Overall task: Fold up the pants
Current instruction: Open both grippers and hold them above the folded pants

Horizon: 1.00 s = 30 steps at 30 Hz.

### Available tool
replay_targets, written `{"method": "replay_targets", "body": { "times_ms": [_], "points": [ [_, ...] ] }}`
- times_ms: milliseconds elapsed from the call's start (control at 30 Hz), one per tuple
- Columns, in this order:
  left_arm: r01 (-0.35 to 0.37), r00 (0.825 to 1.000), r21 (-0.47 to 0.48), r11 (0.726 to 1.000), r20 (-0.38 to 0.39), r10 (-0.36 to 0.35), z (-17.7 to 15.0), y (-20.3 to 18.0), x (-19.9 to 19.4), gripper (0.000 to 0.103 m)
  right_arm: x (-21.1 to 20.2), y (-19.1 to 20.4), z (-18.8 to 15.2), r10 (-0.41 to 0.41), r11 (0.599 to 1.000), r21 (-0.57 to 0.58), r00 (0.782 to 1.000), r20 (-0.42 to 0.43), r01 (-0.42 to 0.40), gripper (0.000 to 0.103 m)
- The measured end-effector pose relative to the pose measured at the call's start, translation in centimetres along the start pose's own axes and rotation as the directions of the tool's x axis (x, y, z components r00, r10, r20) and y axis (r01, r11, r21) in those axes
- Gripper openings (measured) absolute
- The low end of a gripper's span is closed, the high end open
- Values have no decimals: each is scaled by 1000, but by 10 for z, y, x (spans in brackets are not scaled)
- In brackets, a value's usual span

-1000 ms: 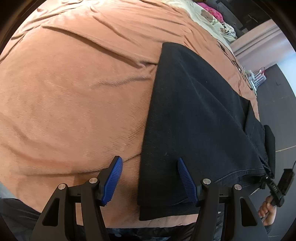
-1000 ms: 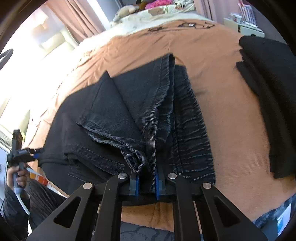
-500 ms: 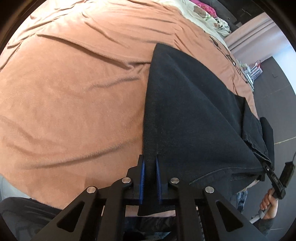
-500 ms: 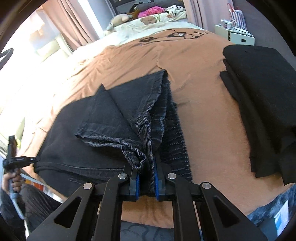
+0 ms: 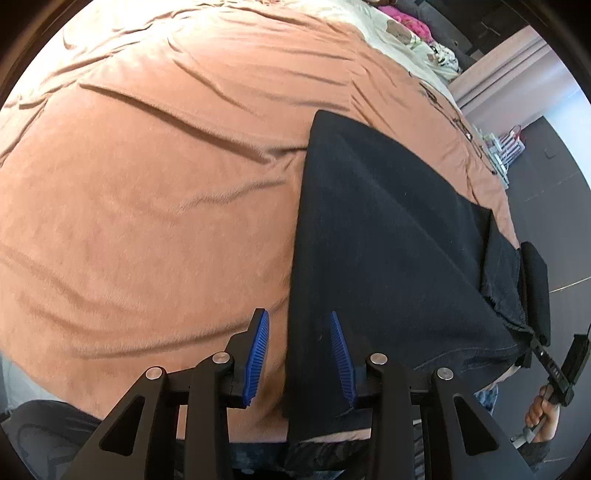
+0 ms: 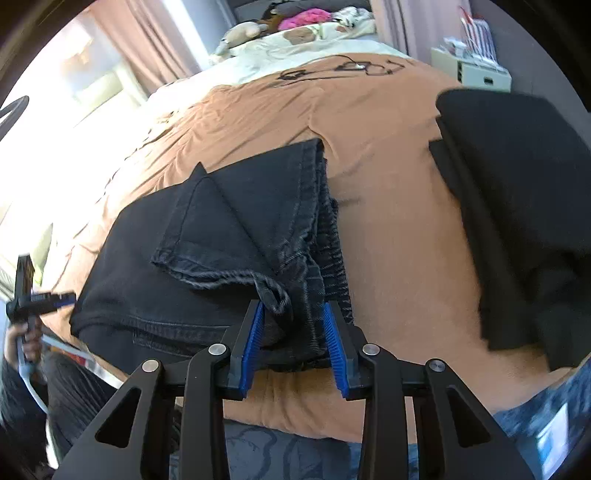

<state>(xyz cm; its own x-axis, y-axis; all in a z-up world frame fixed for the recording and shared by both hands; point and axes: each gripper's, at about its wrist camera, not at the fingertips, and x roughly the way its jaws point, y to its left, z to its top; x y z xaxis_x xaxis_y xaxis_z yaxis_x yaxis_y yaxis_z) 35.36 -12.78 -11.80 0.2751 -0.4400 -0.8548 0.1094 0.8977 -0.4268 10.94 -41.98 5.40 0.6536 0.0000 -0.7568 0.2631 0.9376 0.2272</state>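
Observation:
Dark black-grey pants [image 5: 388, 240] lie folded on the orange blanket [image 5: 147, 184], near the bed's front edge. My left gripper [image 5: 300, 354] straddles the pants' left edge with its jaws opening. The left pad is clear of the cloth and the right pad sits over it. In the right wrist view the pants [image 6: 229, 236] show a folded-over leg and a bunched hem. My right gripper [image 6: 293, 343] is opening too, and the bunched denim still sits loosely between its blue pads [image 6: 253, 347]. Each gripper appears small at the edge of the other's view.
A second folded black garment [image 6: 517, 206] lies on the blanket to the right of the pants. Black cables [image 6: 351, 68] lie further back, with pillows and a stuffed toy [image 6: 243, 33] at the head. A white shelf unit [image 6: 476, 70] stands beside the bed.
The left gripper shut on the pants' edge half a second ago and has now parted. The right gripper, shut on the bunched denim before, has spread its jaws and lifted slightly.

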Motion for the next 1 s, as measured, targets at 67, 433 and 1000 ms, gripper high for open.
{"method": "replay_targets", "body": {
  "times_ms": [67, 433, 1000],
  "points": [
    [6, 1000, -2, 1000, 5, -6, 2, -3, 1, 37, -2, 7, 1, 3, 999, -38, 1000, -6, -3, 31],
    [15, 1000, 29, 999, 13, -16, 4, -18, 6, 38, 15, 60, 21, 66, 984, -164, 998, 2, -65, 44],
    [10, 1000, 5, 1000, 10, -10, 17, -10, 22, 38, 84, 24, 98, -90, 992, -91, 995, -34, 86, 56]
  ]
}}
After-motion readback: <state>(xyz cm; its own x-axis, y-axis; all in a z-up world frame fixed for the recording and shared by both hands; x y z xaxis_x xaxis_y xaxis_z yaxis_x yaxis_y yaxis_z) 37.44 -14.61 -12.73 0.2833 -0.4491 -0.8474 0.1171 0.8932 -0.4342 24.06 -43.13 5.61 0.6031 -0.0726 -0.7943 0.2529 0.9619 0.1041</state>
